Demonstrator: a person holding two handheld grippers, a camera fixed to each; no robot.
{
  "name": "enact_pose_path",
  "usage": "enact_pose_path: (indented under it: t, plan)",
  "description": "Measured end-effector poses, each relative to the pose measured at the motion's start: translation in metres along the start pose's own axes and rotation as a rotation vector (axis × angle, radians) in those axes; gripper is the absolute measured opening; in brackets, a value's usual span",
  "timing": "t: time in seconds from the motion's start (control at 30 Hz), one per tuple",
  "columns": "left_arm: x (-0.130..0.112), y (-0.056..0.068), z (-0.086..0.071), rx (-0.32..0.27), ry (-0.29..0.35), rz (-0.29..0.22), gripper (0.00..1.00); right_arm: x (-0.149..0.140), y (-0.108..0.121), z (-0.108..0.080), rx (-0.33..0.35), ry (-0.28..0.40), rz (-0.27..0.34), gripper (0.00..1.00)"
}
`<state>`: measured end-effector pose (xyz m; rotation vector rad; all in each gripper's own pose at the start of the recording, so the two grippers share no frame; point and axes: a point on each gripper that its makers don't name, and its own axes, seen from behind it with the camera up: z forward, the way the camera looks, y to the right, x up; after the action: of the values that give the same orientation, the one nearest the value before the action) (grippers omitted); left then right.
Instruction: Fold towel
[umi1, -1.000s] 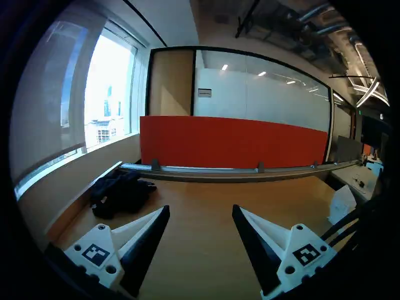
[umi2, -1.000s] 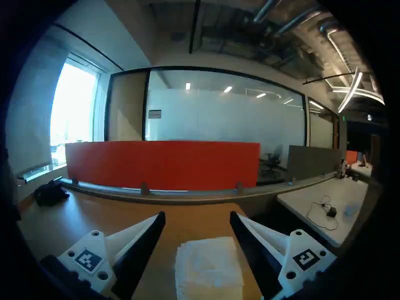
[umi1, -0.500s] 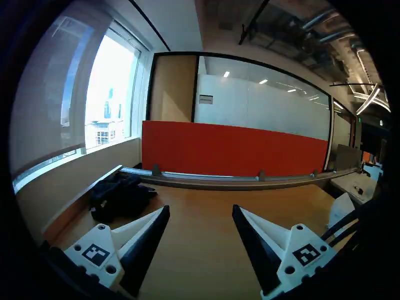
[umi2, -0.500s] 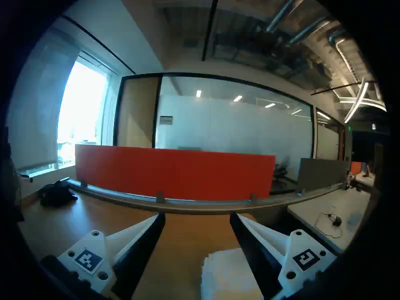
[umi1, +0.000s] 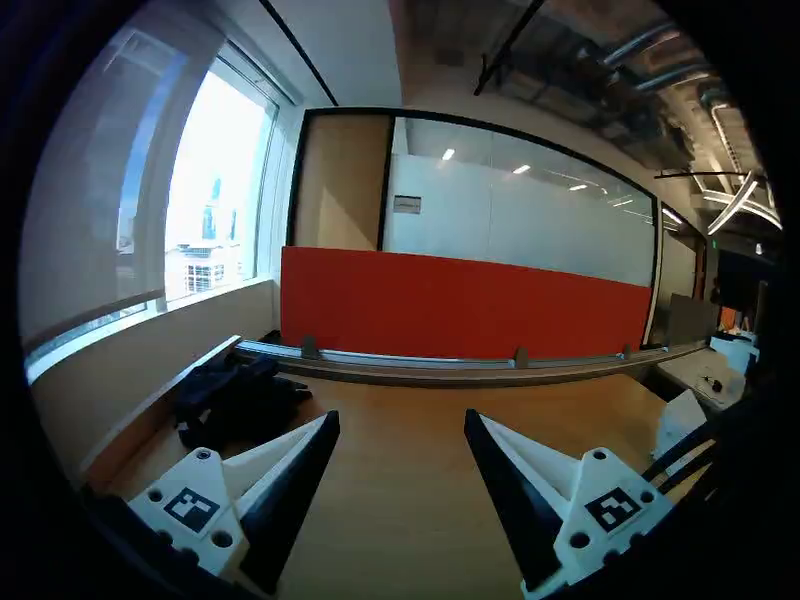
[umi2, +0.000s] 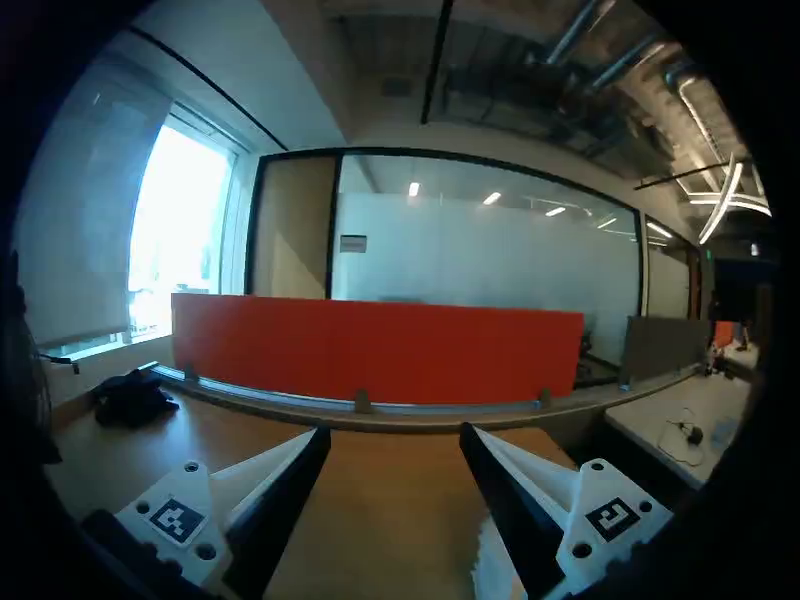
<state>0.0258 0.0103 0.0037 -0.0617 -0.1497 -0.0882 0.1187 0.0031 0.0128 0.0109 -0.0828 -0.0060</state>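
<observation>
Both tongs hang released over the wooden bench (umi1: 400, 540), nothing between their fingers.

In the right gripper view, the right tongs (umi2: 395, 450) are spread wide. The folded white towel (umi2: 487, 570) lies flat on the bench at about 5 o'clock. Only a narrow strip of it shows, beside the inner edge of the finger on that side, which hides the rest. A second ago the whole folded stack sat squarely between the two fingers at 6 o'clock. Half a second ago it had already slid toward the finger at 5 o'clock. The orange partition (umi2: 375, 345) along the far edge of the bench now stands lower and more to the right in this view, and more ceiling shows above it. The dark bundle (umi2: 130, 395) at 9 o'clock has drawn a little inward from the rim. The white neighbouring desk (umi2: 700, 410) with a cable (umi2: 688, 433) on it sits at 3 o'clock.

In the left gripper view, the left tongs (umi1: 400, 450) are just as open as before, and the view has barely changed. The dark bundle (umi1: 235, 400) lies at 8 o'clock near the window (umi1: 210, 230), the partition (umi1: 460, 305) runs across the middle, and a white shape (umi1: 685, 420) at 4 o'clock is too small to tell.
</observation>
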Motion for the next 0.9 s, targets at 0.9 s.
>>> enact_pose_path:
  t: [0.9]
  plan:
    - [-0.024, -0.025, 0.01, 0.033, 0.036, 0.04, 0.93, -0.017, -0.061, 0.01, 0.032, -0.022, 0.027, 1.0]
